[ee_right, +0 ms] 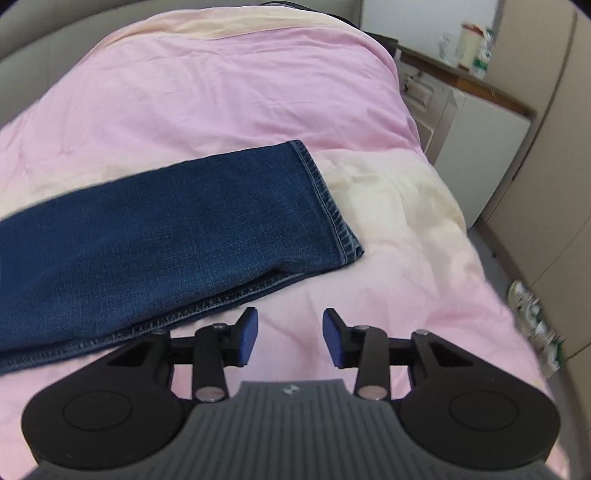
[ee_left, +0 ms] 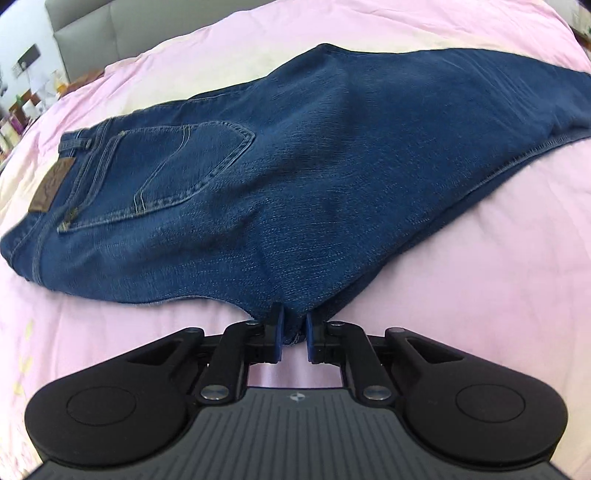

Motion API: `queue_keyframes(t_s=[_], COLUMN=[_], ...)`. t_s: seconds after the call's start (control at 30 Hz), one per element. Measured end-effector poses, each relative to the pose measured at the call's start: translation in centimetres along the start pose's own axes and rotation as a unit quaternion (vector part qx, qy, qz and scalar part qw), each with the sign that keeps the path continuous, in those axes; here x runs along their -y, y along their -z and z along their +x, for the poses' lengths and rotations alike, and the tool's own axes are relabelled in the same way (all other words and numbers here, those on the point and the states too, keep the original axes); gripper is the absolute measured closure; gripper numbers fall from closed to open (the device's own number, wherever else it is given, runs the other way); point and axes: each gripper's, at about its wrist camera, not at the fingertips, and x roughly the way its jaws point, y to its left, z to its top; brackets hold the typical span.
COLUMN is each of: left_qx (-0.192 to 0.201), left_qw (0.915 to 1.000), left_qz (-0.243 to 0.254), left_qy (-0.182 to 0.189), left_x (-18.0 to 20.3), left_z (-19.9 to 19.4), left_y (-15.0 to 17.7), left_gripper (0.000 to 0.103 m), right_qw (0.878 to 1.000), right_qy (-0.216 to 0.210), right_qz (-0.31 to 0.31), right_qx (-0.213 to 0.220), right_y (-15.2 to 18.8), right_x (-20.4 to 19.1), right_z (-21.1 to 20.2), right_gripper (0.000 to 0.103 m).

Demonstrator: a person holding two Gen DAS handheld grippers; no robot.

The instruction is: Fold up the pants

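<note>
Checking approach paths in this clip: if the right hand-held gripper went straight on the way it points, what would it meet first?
The right hand-held gripper, open and empty, points at bare pink bedcover; it would probably touch that first. The jeans leg lies just left of its line. Depth is unclear.

Probably a home bedroom: pink-quilted bed, grey padded headboard

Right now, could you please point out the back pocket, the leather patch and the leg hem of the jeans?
back pocket (ee_left: 192, 173): left wrist view, on the middle of the stitched pocket panel.
leather patch (ee_left: 51, 184): left wrist view, on the brown label at the waistband.
leg hem (ee_right: 328, 199): right wrist view, on the stitched cuff edge.
</note>
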Motion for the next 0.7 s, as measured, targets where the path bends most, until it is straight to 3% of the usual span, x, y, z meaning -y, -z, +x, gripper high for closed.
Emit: queue_keyframes(t_s=[0.07, 0.13, 0.23, 0.3, 0.5, 0.7], left_qx=[-0.016, -0.044, -0.016, 0.008, 0.033, 0.034], left_qw=[0.9997, 0.9990, 0.9978, 0.9961, 0.9947, 0.9935], left_qz=[0.017, 0.001, -0.041, -0.065, -0.091, -0.104], left_qy=[0.001, 0.008, 0.050, 0.059, 0.036, 0.031], left_x=[0.2, -0.4, -2.2, -2.9, -4.1, -4.1], left_z=[-0.6, -1.1, -2.8, -3.9, -4.2, -2.4], left_y=[0.0, -0.1, -0.1, -0.6, -3.1, -4.6], left_gripper=[0.090, 0.089, 0.086, 0.086, 0.082, 0.079], right_qw=[0.998, 0.991, 0.973, 0.959, 0.935, 0.926], right_qy=[-0.028, -0.058, -0.091, -0.104, -0.121, -0.126], right_qz=[0.060, 0.120, 0.211, 0.260, 0.333, 0.352], right_qx=[0.002, 0.007, 0.029, 0.033, 0.032, 0.044], right_y=[-0.1, -0.1, -0.5, -0.7, -0.7, -0.9], right_x=[1.6, 3.2, 5.7, 6.9, 7.9, 8.5], right_z=[0.1, 0.2, 0.6, 1.6, 5.5, 9.0], right_gripper=[0.047, 0.042, 0.040, 0.040, 0.043, 0.043])
